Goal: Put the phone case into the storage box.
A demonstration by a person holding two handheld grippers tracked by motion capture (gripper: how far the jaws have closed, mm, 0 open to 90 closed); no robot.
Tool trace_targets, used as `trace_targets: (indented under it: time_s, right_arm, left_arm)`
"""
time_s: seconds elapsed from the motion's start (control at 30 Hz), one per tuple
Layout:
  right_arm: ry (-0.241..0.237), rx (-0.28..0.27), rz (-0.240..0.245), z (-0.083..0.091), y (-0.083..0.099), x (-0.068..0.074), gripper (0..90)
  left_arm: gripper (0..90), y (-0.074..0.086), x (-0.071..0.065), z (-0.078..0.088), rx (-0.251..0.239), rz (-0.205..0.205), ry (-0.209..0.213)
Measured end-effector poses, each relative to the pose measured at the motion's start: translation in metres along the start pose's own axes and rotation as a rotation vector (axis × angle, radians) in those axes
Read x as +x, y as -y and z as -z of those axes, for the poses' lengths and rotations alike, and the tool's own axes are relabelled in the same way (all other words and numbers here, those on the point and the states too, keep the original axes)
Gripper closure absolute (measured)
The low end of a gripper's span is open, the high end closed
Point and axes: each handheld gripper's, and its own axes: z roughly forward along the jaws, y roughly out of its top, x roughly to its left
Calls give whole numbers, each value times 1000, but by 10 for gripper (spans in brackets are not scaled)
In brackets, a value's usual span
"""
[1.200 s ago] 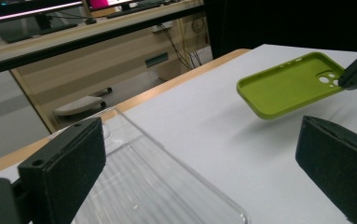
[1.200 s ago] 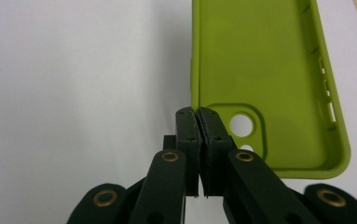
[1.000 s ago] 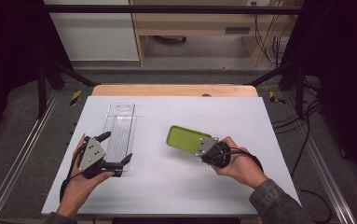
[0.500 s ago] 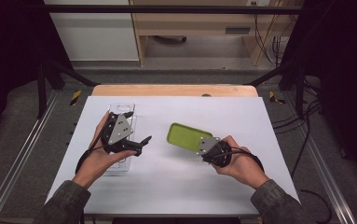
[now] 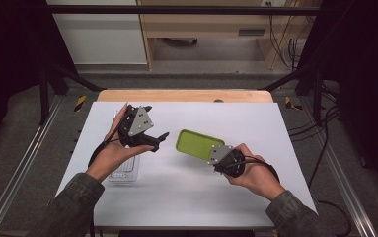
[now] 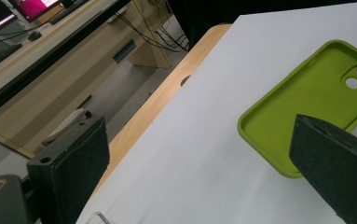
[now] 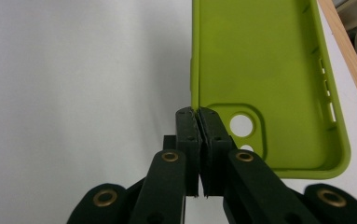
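Nearest the tabletop's (image 5: 186, 197) front edge, toward its right side, the right gripper (image 5: 215, 157) has its jaws pinched together on the side wall of a green phone case (image 5: 196, 143); the right gripper view shows that wall caught between them beside the camera cut-out. The case lies open side up near the middle of the tabletop, its near end hidden by the gripper. Left of it, a clear plastic tray (image 5: 125, 170) is mostly covered by the left hand (image 5: 115, 148). Farther back, the left gripper (image 5: 161, 138) is held above the surface, jaws wide apart and empty.
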Motion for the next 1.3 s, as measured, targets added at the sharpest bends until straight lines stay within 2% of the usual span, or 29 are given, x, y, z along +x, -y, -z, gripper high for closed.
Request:
trace_targets:
  time_s: [0.47,0.77,1.1,1.3]
  right_arm:
    - [11,10,24,0,-4,7,878]
    - [25,4,32,-2,-5,10,879]
    - [33,3,51,-4,-9,15,879]
    - [33,6,60,-5,-11,17,879]
  left_arm:
    - [131,-17,-13,-28,64,-61,47]
    - [213,-22,-13,-35,74,-69,63]
    - [256,-24,-17,-40,81,-78,85]
    - [314,-25,-21,-44,85,-81,112]
